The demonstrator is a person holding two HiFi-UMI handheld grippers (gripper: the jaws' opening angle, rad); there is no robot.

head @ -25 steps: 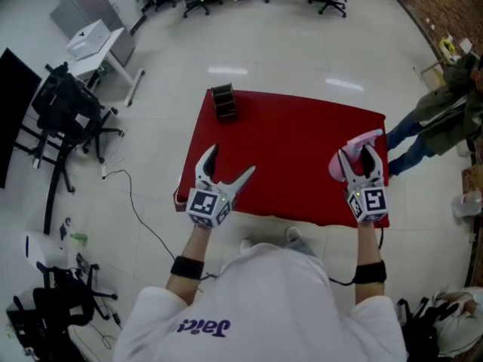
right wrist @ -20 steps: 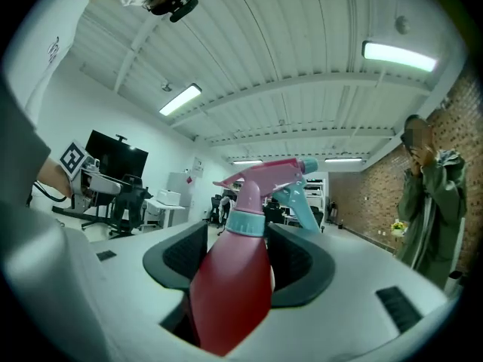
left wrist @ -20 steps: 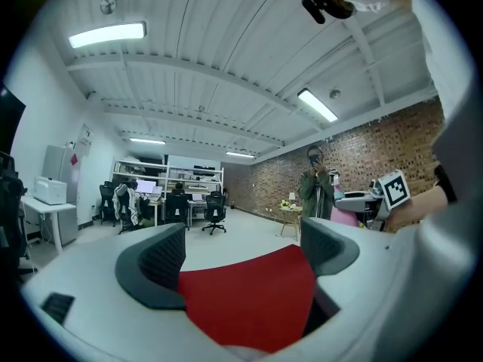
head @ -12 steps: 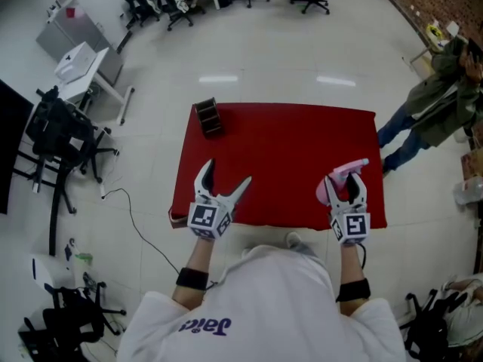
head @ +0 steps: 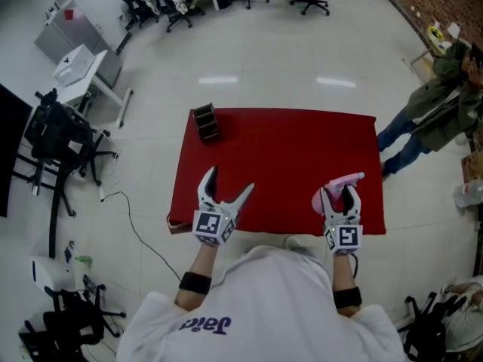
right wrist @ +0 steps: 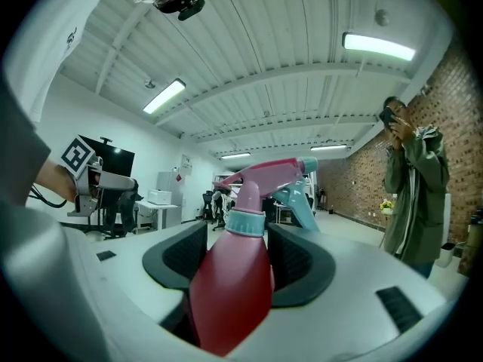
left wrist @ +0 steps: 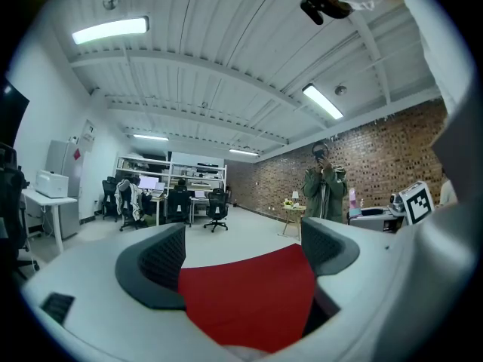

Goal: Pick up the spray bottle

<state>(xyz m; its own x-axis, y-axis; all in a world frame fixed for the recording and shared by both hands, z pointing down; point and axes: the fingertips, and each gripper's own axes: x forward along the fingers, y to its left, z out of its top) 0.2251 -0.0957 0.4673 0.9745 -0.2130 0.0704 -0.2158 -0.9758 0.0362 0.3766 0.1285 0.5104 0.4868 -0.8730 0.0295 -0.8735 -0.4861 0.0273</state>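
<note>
Two grippers, seemingly level: right gripper clamps spray bottle; left gripper gapes empty.

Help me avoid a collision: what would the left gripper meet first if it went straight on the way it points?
Probably nothing: the left gripper points level over the red table; the brown box sits left of that line.

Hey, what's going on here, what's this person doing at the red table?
A person holds a hand-held gripper in each hand at a red table. The right hand-held gripper is shut on a pink spray bottle by the table's right corner on the person's side. The left hand-held gripper is open and empty over the table's left part. A small brown box sits at the far left corner; a bystander in a green jacket stands to the right.
</note>
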